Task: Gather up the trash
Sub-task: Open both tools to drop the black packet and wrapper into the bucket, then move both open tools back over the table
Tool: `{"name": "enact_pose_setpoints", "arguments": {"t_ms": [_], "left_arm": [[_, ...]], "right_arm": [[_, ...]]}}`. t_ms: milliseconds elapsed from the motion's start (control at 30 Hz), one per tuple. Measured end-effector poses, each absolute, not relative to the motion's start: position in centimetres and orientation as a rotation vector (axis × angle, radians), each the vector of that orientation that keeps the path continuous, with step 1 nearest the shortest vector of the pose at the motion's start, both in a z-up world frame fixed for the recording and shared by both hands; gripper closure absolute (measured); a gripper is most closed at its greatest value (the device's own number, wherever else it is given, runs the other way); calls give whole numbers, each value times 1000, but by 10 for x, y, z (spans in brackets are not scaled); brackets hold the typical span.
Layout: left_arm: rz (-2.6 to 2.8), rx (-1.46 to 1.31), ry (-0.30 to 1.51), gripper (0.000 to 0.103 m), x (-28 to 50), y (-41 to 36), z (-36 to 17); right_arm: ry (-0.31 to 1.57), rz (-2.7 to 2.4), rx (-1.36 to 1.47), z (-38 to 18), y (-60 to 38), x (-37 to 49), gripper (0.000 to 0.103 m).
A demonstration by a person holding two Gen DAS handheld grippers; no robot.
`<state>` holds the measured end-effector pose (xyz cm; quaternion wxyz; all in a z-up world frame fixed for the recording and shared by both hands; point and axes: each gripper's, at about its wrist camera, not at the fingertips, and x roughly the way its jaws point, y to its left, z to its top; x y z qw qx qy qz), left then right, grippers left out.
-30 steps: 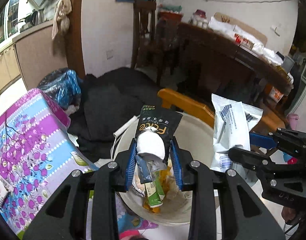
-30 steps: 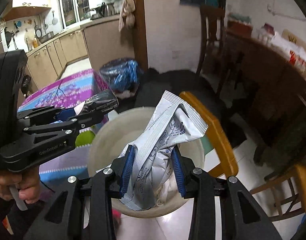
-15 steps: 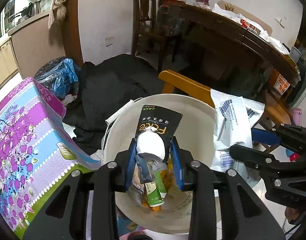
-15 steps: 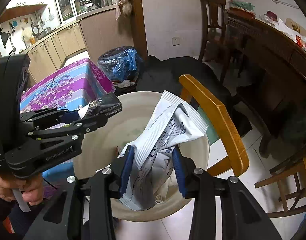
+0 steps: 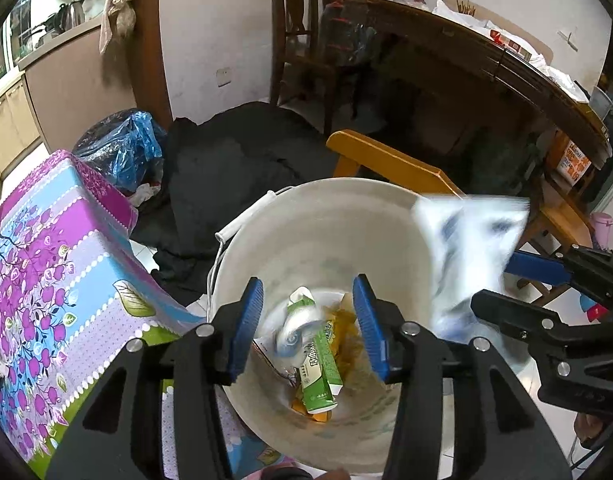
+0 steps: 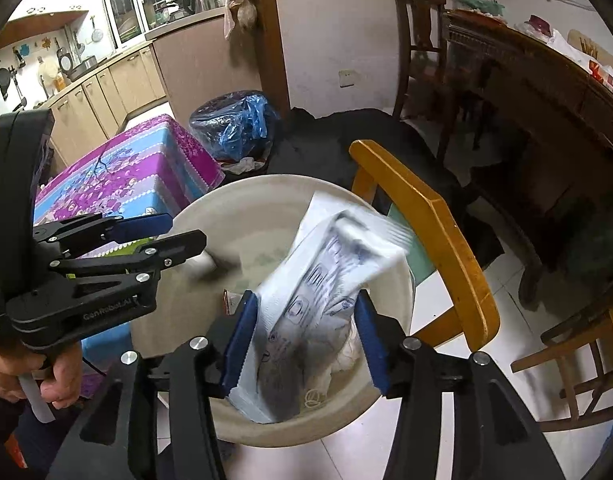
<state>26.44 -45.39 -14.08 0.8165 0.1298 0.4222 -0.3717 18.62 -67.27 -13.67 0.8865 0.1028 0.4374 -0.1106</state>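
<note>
A cream bucket [image 5: 318, 216] stands on the floor, also in the right wrist view [image 6: 242, 204]. My left gripper [image 5: 308, 324] is open above it; a blurred small packet [image 5: 292, 334] falls between its fingers onto a green carton [image 5: 318, 372] and other trash at the bottom. My right gripper [image 6: 304, 340] is open over the bucket; a blurred white plastic bag [image 6: 326, 292] slides loose between its fingers, also in the left wrist view [image 5: 462, 248].
A table with a purple flowered cloth [image 5: 46, 260] stands left of the bucket. A yellow wooden chair [image 6: 430, 232] is right behind it. A black cloth heap [image 5: 234, 160] and a blue-black trash bag [image 5: 122, 148] lie beyond. A dark wooden table [image 5: 486, 68] stands at the right.
Both grippers have opened. The black tissue packet has dropped from the left gripper into the bucket, and the white bag is slipping out of the right gripper. Both grippers moved lower over the bucket.
</note>
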Motion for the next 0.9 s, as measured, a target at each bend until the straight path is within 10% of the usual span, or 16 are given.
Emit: {"name": "enact_pose_setpoints", "arguments": {"t_ms": [600,900], "left_arm": [[-824,284,853,57,250,-429,-122],[-851,302,691,52,227,-317,-88]], "right_arm": [[742,-231,172,-92,-641,145,47],[446,-78,83,-39,-533,97,18]]}}
